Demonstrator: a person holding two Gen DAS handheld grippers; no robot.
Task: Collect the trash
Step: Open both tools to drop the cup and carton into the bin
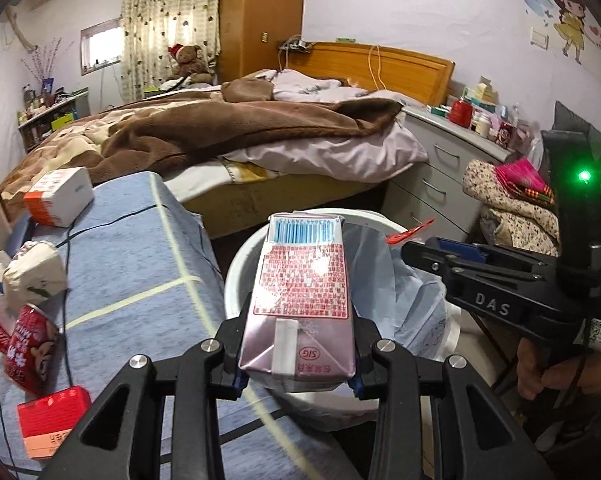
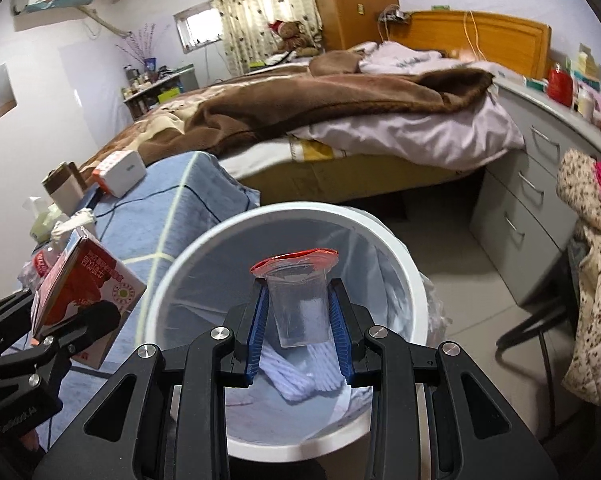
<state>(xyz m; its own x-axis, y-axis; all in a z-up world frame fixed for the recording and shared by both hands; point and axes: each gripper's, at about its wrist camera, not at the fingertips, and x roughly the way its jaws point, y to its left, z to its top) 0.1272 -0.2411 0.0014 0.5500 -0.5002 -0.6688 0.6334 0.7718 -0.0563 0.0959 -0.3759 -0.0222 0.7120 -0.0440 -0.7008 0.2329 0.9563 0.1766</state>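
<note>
Messy bed (image 1: 236,128) with a brown blanket (image 2: 300,100), teddy bear (image 1: 188,60) by the curtain (image 1: 168,20), grey drawers (image 2: 532,184) alongside.

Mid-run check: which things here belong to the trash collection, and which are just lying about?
Job:
- drink carton in left hand-held gripper
- clear plastic cup in right hand-held gripper
- white bin
- red snack bag on the blue cloth, likely next

Lying about:
- brown blanket
- teddy bear
- grey drawers
</note>
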